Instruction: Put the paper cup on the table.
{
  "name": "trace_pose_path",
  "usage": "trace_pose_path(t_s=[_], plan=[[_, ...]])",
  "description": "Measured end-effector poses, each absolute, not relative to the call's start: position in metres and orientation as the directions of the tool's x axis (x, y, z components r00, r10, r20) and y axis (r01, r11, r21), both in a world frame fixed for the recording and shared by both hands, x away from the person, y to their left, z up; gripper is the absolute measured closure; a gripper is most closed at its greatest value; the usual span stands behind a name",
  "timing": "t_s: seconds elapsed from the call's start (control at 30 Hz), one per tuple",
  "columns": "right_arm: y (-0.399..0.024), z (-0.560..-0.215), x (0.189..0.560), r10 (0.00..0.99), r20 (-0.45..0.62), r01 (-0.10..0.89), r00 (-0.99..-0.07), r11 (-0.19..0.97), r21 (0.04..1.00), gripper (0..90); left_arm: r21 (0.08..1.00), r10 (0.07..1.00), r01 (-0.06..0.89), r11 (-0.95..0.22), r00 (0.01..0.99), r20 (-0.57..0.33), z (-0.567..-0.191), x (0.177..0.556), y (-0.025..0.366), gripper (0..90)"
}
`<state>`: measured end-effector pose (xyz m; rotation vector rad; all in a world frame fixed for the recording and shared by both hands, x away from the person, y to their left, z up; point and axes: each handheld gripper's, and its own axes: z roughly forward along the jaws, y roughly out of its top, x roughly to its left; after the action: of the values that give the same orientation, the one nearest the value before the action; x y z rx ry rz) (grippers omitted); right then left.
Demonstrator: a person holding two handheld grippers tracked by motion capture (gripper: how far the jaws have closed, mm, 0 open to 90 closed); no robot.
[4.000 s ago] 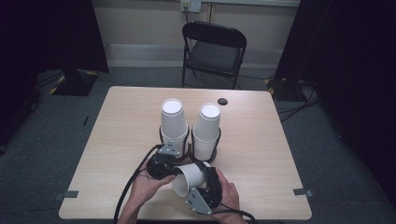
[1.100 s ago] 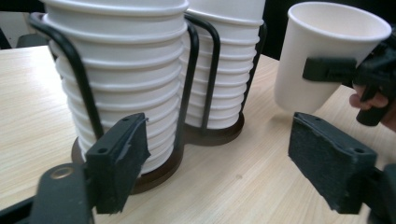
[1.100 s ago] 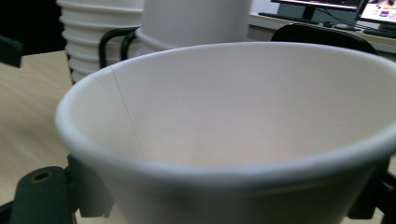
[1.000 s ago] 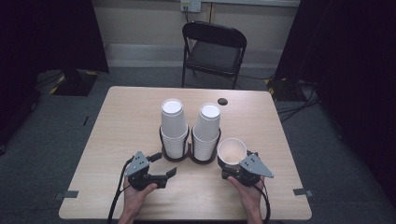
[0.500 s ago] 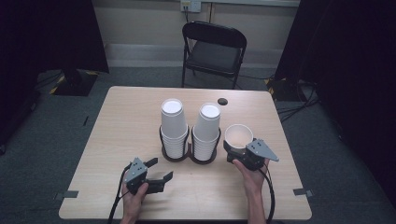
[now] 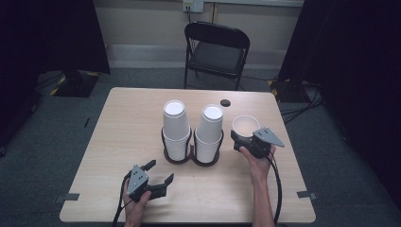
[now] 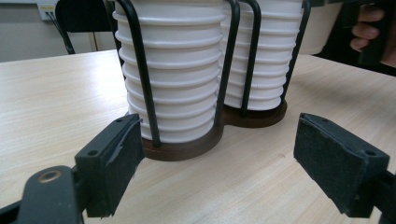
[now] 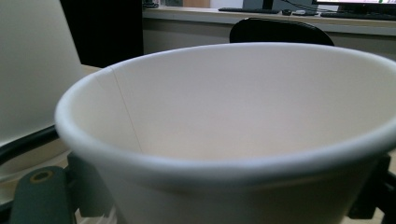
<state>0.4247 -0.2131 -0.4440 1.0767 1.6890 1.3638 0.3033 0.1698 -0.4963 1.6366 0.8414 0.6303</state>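
Two stacks of white paper cups stand upside down in a black wire holder (image 6: 191,153) at the table's middle: the left stack (image 6: 176,127) (image 7: 177,70) and the right stack (image 6: 209,132) (image 7: 271,56). My right gripper (image 6: 243,137) is shut on a single white cup (image 6: 246,125) (image 8: 233,121), held mouth up just right of the right stack. My left gripper (image 6: 158,174) (image 7: 219,163) rests open and empty near the front edge, pointing at the holder's brown base (image 7: 187,147).
A small black disc (image 6: 225,102) lies on the light wooden table (image 6: 123,123) behind the stacks. A black folding chair (image 6: 215,47) stands beyond the far edge. Cables trail from both grippers off the front edge.
My right gripper has carried the single cup away from me, up beside the right stack. My left gripper has sunk slightly toward the front edge and stays open.
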Motion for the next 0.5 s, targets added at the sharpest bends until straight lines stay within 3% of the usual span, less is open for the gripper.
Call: trace_pose_path(t_s=[0.5], plan=[[-0.210, -0.479, 0.452, 0.910, 0.053, 0.271, -0.412, 0.067, 0.960, 13.0, 0.979, 0.796, 0.187, -0.076, 0.602, -0.053, -0.497, 0.302, 0.173, 16.0]])
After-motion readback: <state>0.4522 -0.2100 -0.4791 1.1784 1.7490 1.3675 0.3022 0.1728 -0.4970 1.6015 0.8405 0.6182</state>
